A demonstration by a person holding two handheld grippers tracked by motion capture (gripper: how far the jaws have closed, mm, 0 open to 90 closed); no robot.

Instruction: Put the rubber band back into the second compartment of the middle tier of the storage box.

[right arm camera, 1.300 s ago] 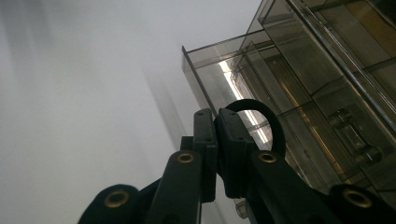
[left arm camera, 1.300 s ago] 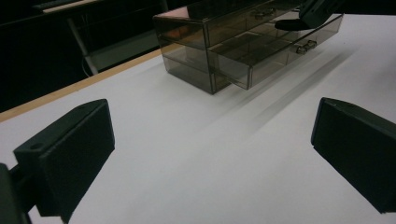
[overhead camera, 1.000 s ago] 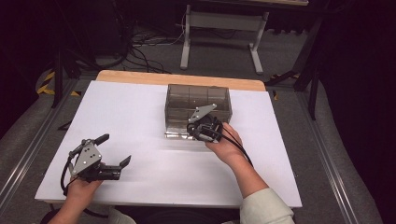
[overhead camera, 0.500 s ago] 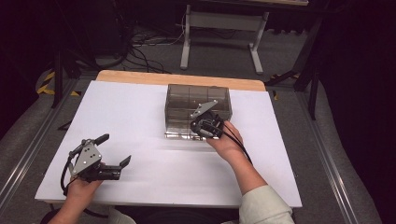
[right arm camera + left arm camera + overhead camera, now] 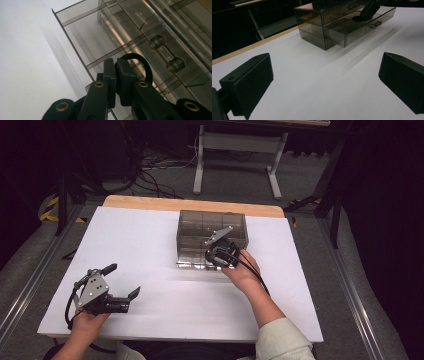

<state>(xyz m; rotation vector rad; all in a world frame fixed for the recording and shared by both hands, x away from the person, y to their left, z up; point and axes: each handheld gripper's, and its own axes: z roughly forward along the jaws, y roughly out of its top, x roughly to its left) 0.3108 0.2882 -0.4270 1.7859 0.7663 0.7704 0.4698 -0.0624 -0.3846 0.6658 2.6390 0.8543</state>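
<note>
We hold a black ring over the open drawer of a clear organizer.

Our right gripper [image 5: 115, 75] has its fingers pressed together on a black ring [image 5: 145, 65], which curves out from between them above a compartment of the pulled-out drawer [image 5: 82, 32]. The smoky transparent drawer box [image 5: 212, 237] stands toward the far middle of the white counter [image 5: 150, 235], its lower drawer drawn out toward us, a clear knobbed handle [image 5: 163, 53] just beside the ring. Our left gripper [image 5: 120, 282] rests well apart at the near left of the counter, fingers spread wide with nothing between them, aimed toward the box.
</note>
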